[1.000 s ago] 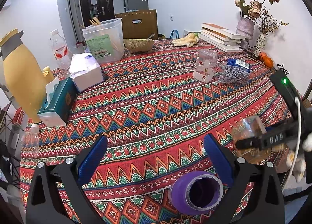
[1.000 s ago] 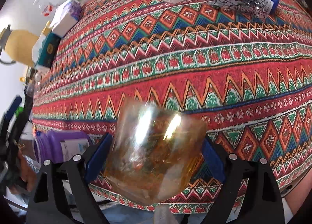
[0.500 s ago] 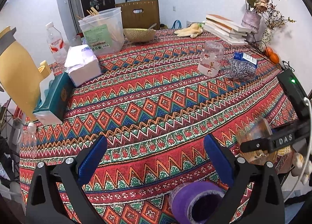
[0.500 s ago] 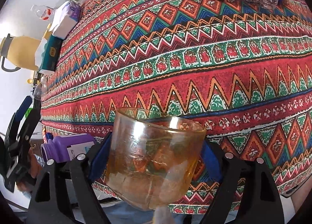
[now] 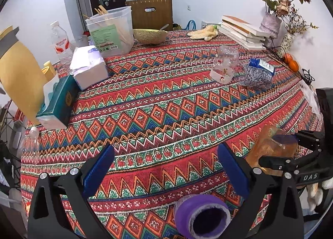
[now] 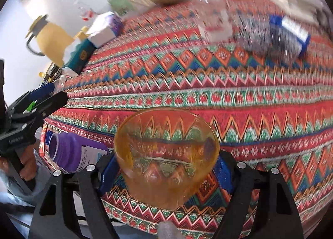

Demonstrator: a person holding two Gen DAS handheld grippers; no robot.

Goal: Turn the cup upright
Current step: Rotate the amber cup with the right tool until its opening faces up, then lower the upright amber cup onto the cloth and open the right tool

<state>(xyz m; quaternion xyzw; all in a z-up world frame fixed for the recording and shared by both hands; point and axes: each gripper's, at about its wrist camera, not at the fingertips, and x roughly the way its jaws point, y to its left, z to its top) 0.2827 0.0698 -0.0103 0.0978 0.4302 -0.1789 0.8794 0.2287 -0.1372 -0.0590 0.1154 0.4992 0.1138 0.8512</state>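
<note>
The right gripper (image 6: pixel 166 166) is clamped on the amber cup (image 6: pixel 166 151), held above the table's near edge (image 6: pixel 145 224). The cup's axis points toward 12 o'clock, its mouth facing away. The left gripper (image 5: pixel 166 168), fingers apart, holds nothing, at 9 o'clock.

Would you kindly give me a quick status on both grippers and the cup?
Right gripper shut on amber glass cup, held above the tablecloth, mouth facing the camera. Left gripper open, empty. Purple bottle lies nearby at the table edge.

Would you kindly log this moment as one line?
right gripper: shut on amber glass cup, mid-flip | left gripper: open, empty | surface: patterned tablecloth
</note>
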